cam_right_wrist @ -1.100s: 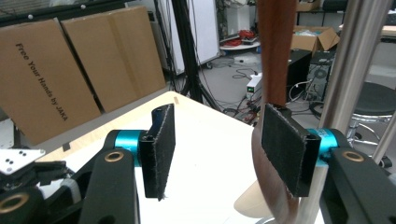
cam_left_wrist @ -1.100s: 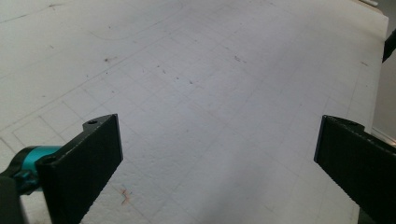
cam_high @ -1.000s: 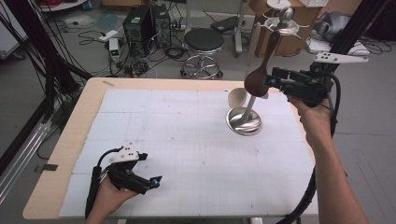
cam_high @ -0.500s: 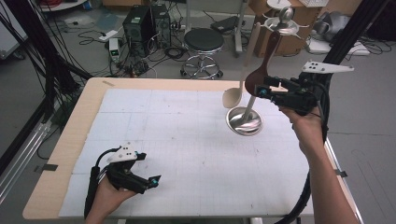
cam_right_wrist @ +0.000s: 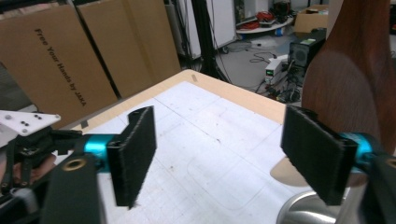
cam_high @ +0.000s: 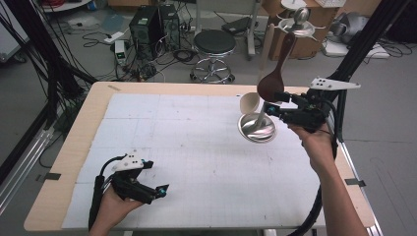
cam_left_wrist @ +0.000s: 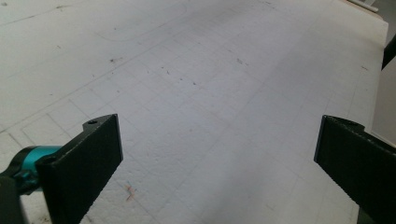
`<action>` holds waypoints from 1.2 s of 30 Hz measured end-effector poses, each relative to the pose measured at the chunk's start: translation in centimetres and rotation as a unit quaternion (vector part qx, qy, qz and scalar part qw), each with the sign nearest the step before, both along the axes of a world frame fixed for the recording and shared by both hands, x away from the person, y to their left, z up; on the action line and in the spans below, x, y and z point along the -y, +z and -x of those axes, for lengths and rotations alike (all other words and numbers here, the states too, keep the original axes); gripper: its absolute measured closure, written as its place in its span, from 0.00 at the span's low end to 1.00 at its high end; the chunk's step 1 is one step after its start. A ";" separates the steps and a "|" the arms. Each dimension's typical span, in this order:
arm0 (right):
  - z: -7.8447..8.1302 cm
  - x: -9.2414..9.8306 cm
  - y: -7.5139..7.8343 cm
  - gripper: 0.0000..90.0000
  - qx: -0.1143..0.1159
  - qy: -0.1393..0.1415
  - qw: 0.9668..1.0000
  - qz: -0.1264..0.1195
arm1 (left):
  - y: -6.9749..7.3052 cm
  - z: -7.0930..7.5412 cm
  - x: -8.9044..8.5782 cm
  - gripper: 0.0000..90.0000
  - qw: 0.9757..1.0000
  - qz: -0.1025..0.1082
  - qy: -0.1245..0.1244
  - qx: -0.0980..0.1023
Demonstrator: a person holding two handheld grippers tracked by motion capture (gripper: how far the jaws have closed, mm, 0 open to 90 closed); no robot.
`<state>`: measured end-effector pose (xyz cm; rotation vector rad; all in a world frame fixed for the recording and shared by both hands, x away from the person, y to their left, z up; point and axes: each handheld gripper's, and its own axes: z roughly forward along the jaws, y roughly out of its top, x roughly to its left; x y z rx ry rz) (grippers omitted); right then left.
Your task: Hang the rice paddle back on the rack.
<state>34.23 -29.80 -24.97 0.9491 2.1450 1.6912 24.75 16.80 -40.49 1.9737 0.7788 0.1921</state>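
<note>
Here, nearest to me, my left gripper (cam_high: 156, 191) sits low at the near left corner of the white gridded mat (cam_high: 187, 162), held in the left hand (cam_high: 113, 209). In the left gripper view its two black jaws stand wide apart with only bare mat between them, so it grips nothing.

Farther off, at the right side of the table (cam_high: 69, 147), my right gripper (cam_high: 271, 104) is held in the right hand (cam_high: 317, 145), its jaws pointing left across the mat. They have just been opening, and in the right gripper view they stand well apart with nothing pressed between the pads; I see only the mat and the table edge through the gap. The dark wooden spoon (cam_high: 273, 81) rises just beside the right-hand jaw (cam_right_wrist: 355, 70), its bowl low and its handle running up and away; whether it touches that jaw I cannot tell. Just below the fingertips sits the round steel holder (cam_high: 256, 128), its rim (cam_right_wrist: 308, 210) showing under the right-hand jaw. A pale wooden spoon (cam_high: 251, 101) stands in it too, on the far side of the fingertips, its bowl down and its handle tilting up beside the dark one.

Beyond the table, a round stool (cam_high: 212, 49) stands on the floor.
</note>
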 end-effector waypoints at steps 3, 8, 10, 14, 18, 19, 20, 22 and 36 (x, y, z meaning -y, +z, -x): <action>0.2 -0.1 -0.6 0.19 -0.005 -0.012 1.000 0.004 | 0.0 0.0 0.0 0.02 1.000 0.000 0.000 0.000; 0.5 -0.2 -1.5 0.19 -0.016 -0.007 1.000 0.010 | 0.0 0.0 0.0 0.02 1.000 0.002 0.002 -0.001; 0.7 -0.3 -1.9 0.18 -0.013 -0.003 1.000 0.015 | 0.0 0.0 -0.1 0.02 1.000 0.001 0.000 -0.001; 1.1 -0.5 -2.6 0.17 -0.018 0.006 1.000 0.021 | 0.0 0.0 0.0 0.02 1.000 -0.001 0.000 -0.001; 1.5 -0.6 -3.4 0.14 -0.023 0.009 0.999 0.026 | 0.0 0.0 0.0 0.02 1.000 0.000 0.001 -0.001; 1.6 -0.7 -3.7 0.13 -0.025 0.009 0.999 0.029 | 0.0 0.0 -0.1 0.02 1.000 -0.002 0.000 -0.002; 1.7 -0.7 -3.9 0.13 -0.027 0.009 0.999 0.029 | 0.0 0.0 -0.1 0.02 1.000 -0.002 0.000 -0.002; 1.9 -0.8 -4.5 0.12 -0.029 0.012 0.999 0.032 | 0.0 0.0 -0.1 0.02 1.000 -0.001 0.000 -0.001; 3.2 -1.4 -7.3 0.01 -0.048 0.018 0.998 0.045 | 0.0 0.0 -0.2 0.02 1.000 0.000 0.002 -0.001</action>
